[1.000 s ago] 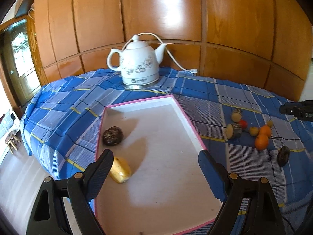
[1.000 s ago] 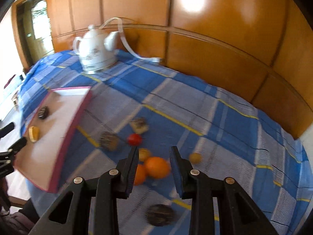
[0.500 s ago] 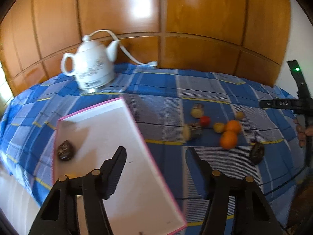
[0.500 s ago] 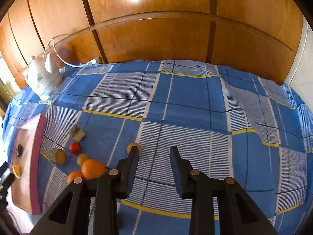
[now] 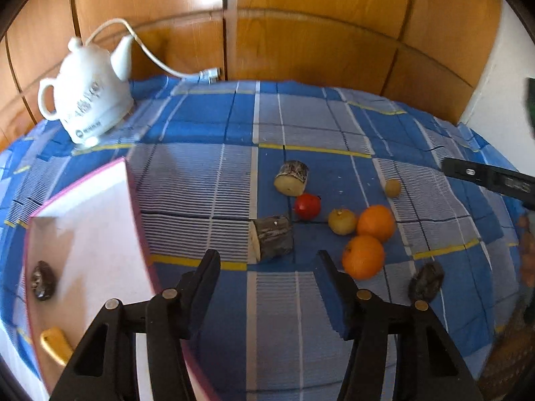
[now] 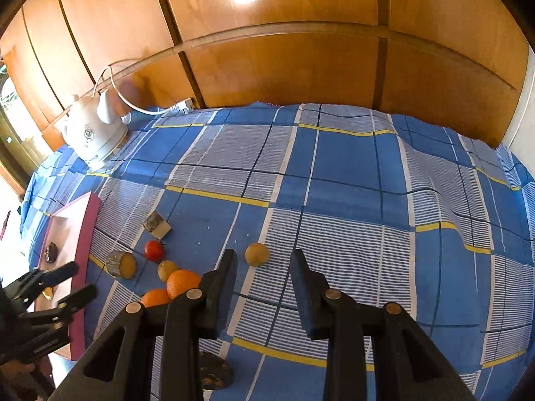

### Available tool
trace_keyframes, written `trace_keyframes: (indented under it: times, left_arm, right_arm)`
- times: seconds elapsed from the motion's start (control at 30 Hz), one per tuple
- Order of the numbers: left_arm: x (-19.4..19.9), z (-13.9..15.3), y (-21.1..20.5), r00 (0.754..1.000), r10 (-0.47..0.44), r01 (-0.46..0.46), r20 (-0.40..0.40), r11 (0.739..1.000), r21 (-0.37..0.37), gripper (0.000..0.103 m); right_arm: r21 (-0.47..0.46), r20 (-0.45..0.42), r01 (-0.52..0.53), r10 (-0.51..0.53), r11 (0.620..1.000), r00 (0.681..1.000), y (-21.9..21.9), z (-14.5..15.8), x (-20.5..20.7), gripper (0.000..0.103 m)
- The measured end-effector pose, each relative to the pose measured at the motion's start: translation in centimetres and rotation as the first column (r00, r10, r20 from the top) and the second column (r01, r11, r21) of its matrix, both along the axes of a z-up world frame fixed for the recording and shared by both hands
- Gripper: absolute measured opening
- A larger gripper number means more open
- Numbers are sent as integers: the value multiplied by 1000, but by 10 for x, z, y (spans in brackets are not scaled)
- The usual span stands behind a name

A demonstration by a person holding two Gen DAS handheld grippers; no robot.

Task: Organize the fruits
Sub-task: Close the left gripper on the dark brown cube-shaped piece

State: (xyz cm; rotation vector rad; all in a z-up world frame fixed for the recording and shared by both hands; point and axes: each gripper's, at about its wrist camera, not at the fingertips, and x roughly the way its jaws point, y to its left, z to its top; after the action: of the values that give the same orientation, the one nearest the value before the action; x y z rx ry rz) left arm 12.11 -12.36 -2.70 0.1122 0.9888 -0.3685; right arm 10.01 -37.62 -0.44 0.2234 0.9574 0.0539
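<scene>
A white tray with a pink rim [image 5: 83,234] lies on the left and holds a dark fruit [image 5: 43,279] and a yellow piece [image 5: 55,344]. Loose on the blue checked cloth are two oranges [image 5: 362,256], a red tomato [image 5: 307,205], a yellow fruit [image 5: 341,221], two bark-skinned cut pieces [image 5: 272,239] and a dark fruit [image 5: 426,280]. My left gripper [image 5: 267,257] hovers just short of the nearer cut piece, its jaws closing with nothing between them. My right gripper [image 6: 264,255] has a narrow empty gap above a small round fruit [image 6: 256,254]; the oranges [image 6: 183,282] lie to its left.
A white electric kettle [image 5: 87,100] with its cord stands at the back left against the wooden panel wall. The left gripper [image 6: 77,282] shows at the tray's edge [image 6: 83,234] in the right wrist view. Bare cloth stretches to the right of the fruit.
The left gripper swung right from over the tray to the loose fruit, and its jaws narrowed. The right gripper rolled and moved right of the pile, then held still.
</scene>
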Motion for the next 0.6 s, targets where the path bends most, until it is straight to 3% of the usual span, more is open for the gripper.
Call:
trace_keyframes:
  times: [0.23, 0.27, 0.3, 0.33, 0.6]
  left_arm:
    - [26, -22, -15, 998, 13, -13, -55, 1000, -1, 58]
    - [28, -25, -16, 998, 9, -9, -58, 1000, 0, 53]
    - [31, -29, -18, 998, 4, -4, -64, 1000, 6, 36]
    - [34, -33, -18, 997, 5, -4, -72, 1000, 17, 30]
    - [5, -26, -5, 998, -19, 16, -54, 999, -49, 29]
  right_arm:
    - [38, 9, 22, -22, 999, 1000, -6, 3, 1, 33]
    - [42, 8, 23, -24, 999, 1000, -7, 3, 1, 33]
    - [45, 8, 24, -25, 999, 1000, -7, 3, 1, 33]
    - [46, 9, 25, -25, 999, 1000, -7, 4, 1, 33]
    - [59, -40, 10, -7, 998, 999, -6, -4, 6, 33]
